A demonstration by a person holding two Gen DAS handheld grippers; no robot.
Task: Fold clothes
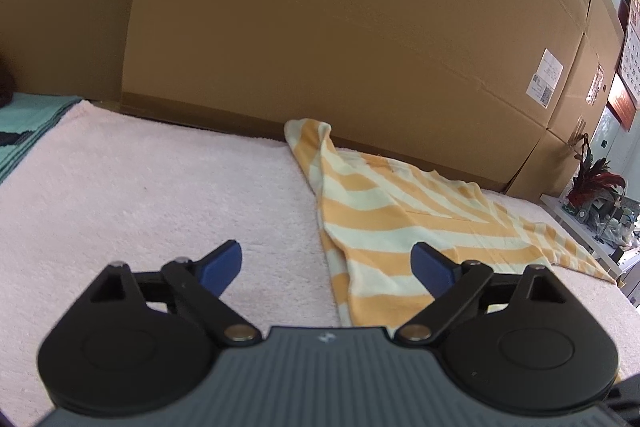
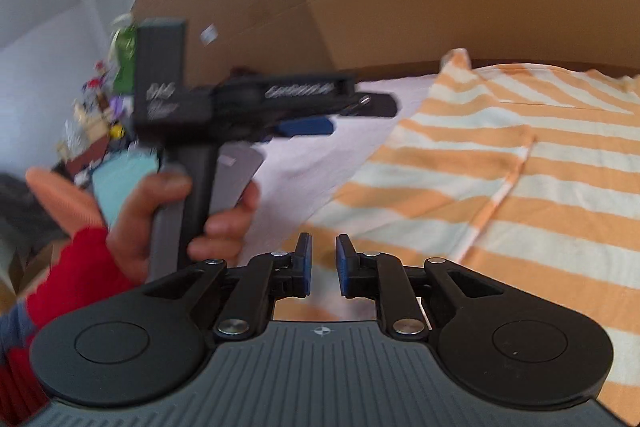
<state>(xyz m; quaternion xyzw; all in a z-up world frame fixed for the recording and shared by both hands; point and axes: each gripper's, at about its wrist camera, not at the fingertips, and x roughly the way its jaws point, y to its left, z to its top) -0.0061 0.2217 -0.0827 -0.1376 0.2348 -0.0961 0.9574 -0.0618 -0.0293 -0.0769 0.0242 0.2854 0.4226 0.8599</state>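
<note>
An orange-and-cream striped shirt [image 1: 420, 203] lies partly folded on a pale pink towel [image 1: 140, 187], its far corner resting against the cardboard behind. My left gripper [image 1: 326, 255] hovers low over the shirt's left edge with its blue pads wide apart and nothing between them: it is open. From the right wrist view the shirt [image 2: 500, 167] fills the right side, and my right gripper [image 2: 324, 241] sits above its near part, jaws a narrow gap apart with no cloth in them. The left gripper [image 2: 352, 115] shows there too, blurred, held by a hand [image 2: 168, 211].
Tall cardboard boxes [image 1: 340, 27] wall off the back of the towel. A teal cloth [image 1: 24, 123] lies at the far left. A white shelf with clutter [image 1: 600, 211] stands to the right. A red sleeve [image 2: 80, 275] and more clutter [image 2: 100, 107] show left of the right gripper.
</note>
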